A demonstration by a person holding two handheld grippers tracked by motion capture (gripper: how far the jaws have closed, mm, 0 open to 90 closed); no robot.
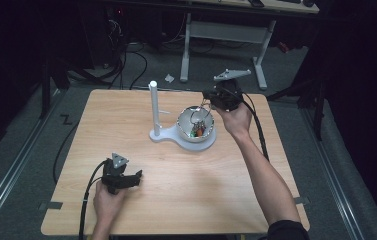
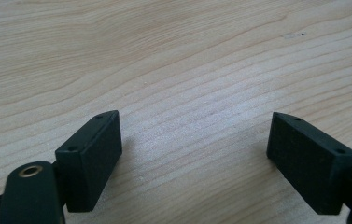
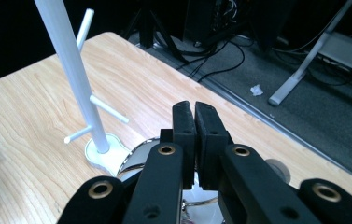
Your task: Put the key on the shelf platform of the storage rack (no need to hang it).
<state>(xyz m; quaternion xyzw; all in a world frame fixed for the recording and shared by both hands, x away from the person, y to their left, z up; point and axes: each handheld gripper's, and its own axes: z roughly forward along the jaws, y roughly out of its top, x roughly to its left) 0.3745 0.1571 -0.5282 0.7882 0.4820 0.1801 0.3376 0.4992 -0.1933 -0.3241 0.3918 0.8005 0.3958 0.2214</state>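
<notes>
Left gripper [image 1: 137, 177] rests low on the near-left part of the wooden table [image 1: 186, 200], jaws spread wide over bare wood with nothing between them. Farther back, past mid-table, a metal bowl [image 1: 196, 124] sits on a white base beside an upright white peg stand [image 1: 153, 107]; small coloured items lie inside, too small to identify. Right gripper [image 3: 194, 135] hangs at the bowl's far-right rim, jaws pressed together; whether anything thin is pinched, cannot tell.

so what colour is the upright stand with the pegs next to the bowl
White, post and pegs alike. The stand shows best in the right gripper view.
</notes>
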